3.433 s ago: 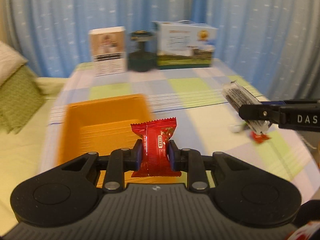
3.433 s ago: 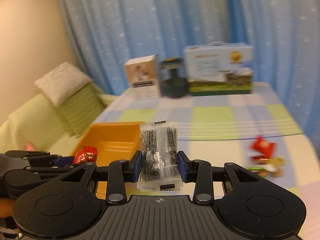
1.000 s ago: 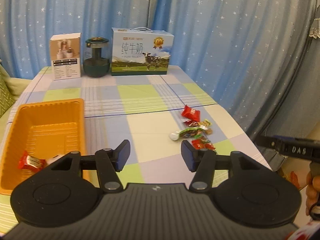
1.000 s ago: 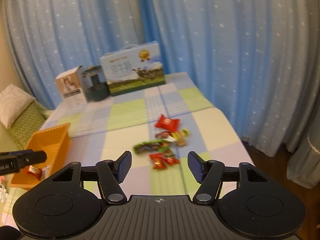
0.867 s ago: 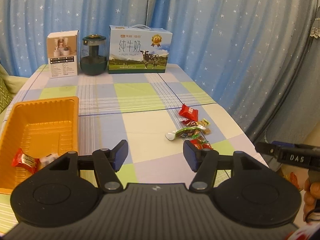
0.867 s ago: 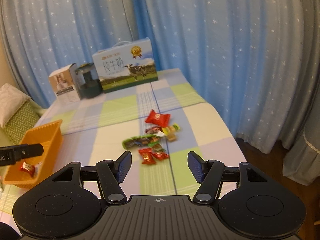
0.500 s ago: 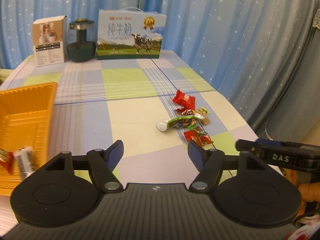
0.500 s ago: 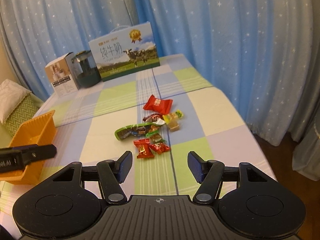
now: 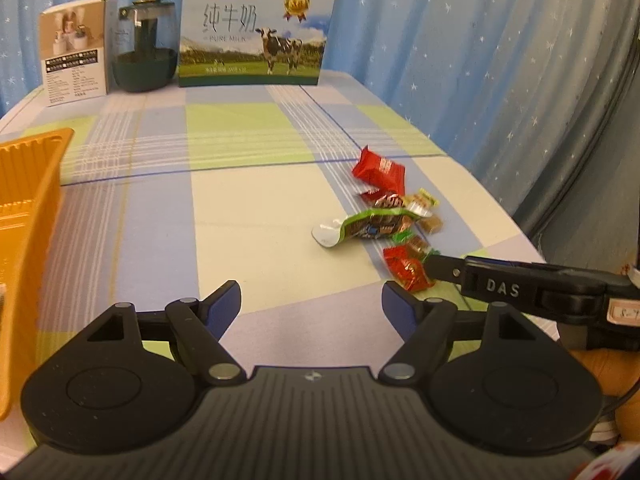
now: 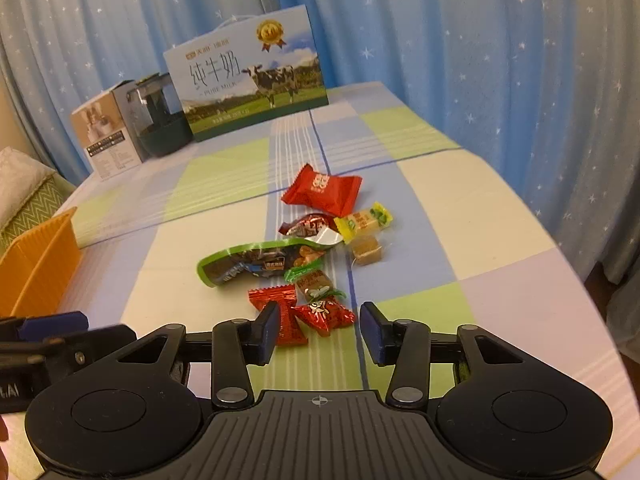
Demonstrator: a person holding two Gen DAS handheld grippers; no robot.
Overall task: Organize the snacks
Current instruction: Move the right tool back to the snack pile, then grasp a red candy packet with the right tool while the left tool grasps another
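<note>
Several snacks lie in a heap on the checked tablecloth: a red packet (image 10: 322, 189), a long green packet (image 10: 256, 265), a yellow candy (image 10: 362, 220), a brown cube (image 10: 366, 250) and two small red candies (image 10: 326, 314). My right gripper (image 10: 318, 332) is open, low over the table, with the small red candies between its fingertips. My left gripper (image 9: 312, 304) is open and empty, short of the heap (image 9: 384, 220). The right gripper's finger (image 9: 500, 280) reaches in from the right. The orange tray (image 9: 28, 200) is at the left.
A milk carton box (image 9: 256, 36), a dark glass jar (image 9: 144, 52) and a small white box (image 9: 74, 52) stand at the table's far edge. Blue star curtains hang behind. The table's right edge drops off near the heap. A green cushion (image 10: 24, 200) lies left.
Both grippers let go of their snacks into the tray earlier, then swung right and moved down toward the heap. The right gripper now straddles the small red candies.
</note>
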